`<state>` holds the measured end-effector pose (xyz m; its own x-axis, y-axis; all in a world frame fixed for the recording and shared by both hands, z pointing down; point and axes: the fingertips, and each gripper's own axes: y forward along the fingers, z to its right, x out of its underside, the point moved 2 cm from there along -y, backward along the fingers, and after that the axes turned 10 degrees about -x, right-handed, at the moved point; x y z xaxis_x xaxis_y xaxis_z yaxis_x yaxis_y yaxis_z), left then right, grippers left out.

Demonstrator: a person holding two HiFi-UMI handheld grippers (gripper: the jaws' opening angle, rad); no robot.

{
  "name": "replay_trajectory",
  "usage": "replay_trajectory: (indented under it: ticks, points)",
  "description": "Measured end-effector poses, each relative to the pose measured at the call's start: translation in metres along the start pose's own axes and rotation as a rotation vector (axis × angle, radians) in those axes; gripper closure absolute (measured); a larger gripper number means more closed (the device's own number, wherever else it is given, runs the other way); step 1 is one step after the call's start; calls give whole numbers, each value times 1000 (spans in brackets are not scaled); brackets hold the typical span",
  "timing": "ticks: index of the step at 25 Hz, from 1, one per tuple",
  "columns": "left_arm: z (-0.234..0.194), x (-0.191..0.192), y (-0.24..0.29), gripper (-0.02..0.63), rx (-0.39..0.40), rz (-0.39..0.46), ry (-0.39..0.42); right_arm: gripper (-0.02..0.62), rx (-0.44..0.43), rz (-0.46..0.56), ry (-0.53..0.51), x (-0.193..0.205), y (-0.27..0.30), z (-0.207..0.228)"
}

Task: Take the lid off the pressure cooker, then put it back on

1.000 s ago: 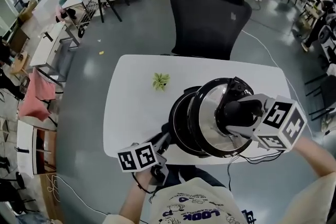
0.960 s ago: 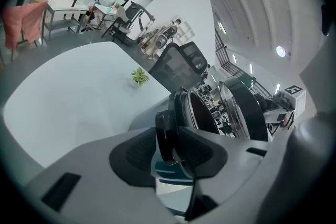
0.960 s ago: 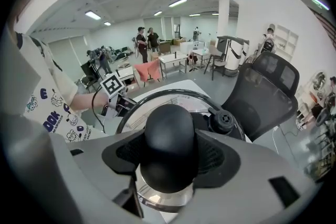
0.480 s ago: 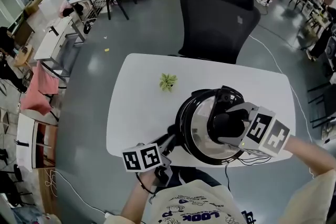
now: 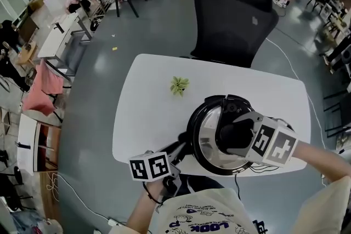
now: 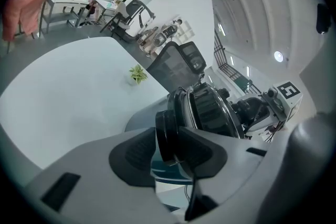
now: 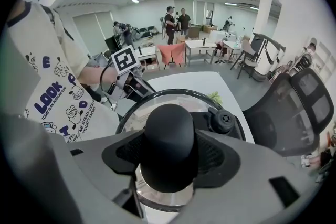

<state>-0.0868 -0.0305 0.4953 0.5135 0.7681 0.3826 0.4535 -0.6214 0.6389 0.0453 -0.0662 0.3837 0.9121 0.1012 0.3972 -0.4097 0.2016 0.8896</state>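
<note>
White table before a black chair bore the cooker at its near edge, a small plant well apart behind it. Left gripper had its jaws partly closed, clamping the cooker's side handle. Right gripper pinched the knob from above, with the lid lying over the cooker's mouth
</note>
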Motion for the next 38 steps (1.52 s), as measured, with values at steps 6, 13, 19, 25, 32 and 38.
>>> replay_trajectory:
  ticks: [6, 13, 19, 25, 32, 38]
  points:
    - [-2, -3, -1, 468, 20, 2, -33, 302, -14, -19, -22, -4, 7, 3]
    - [-4, -4, 1, 466, 29, 8, -65, 302, -10, -41, -33, -1, 12, 12]
    - [-6, -5, -1, 466, 25, 11, -69, 302, -18, -52, -42, 0, 18, 17]
    - [-5, -4, 2, 466, 28, 9, -63, 302, -22, -50, -43, 8, 27, 22]
    - [-4, -6, 2, 462, 29, 6, -53, 301, -33, -36, -43, 10, 33, 27]
    - [-4, -8, 3, 460, 31, 7, -53, 302, -41, -11, -42, 9, 33, 27]
